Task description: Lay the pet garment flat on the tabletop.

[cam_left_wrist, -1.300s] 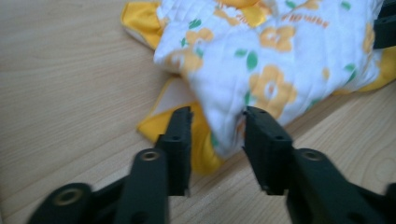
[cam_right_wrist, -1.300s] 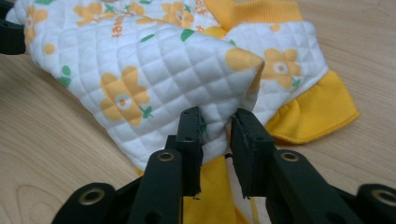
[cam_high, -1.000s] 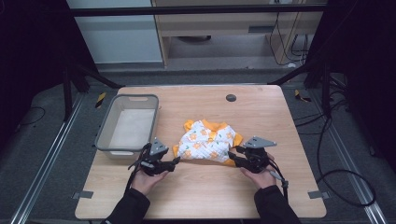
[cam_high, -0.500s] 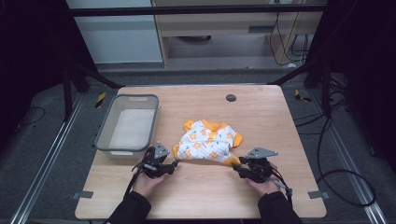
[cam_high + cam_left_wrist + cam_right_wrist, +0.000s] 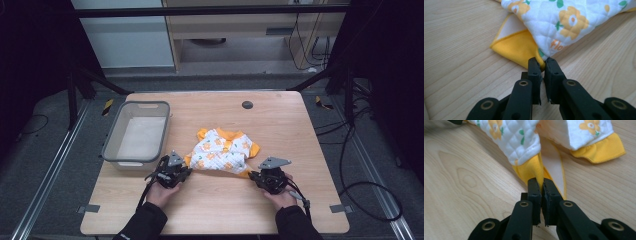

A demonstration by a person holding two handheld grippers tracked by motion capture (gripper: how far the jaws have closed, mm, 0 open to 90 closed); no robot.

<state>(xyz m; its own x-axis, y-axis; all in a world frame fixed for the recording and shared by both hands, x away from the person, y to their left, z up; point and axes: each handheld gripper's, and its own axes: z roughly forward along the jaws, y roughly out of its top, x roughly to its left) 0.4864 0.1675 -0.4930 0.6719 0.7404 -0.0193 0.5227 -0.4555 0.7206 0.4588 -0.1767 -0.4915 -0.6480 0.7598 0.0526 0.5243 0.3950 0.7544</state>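
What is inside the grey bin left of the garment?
The grey bin shows a bare pale floor; nothing lies in it. Its near wall hides a strip of that floor. The garment lies outside, on the table.

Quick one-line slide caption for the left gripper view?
Left gripper pinching the yellow-trimmed corner of a white quilted, orange-flowered baby garment on the light wooden table.

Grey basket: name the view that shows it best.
High view: the whole grey basket sits on the table, left of the flowered garment. The left gripper view may catch a sliver at its bottom-left corner; the right gripper view gives table and garment.
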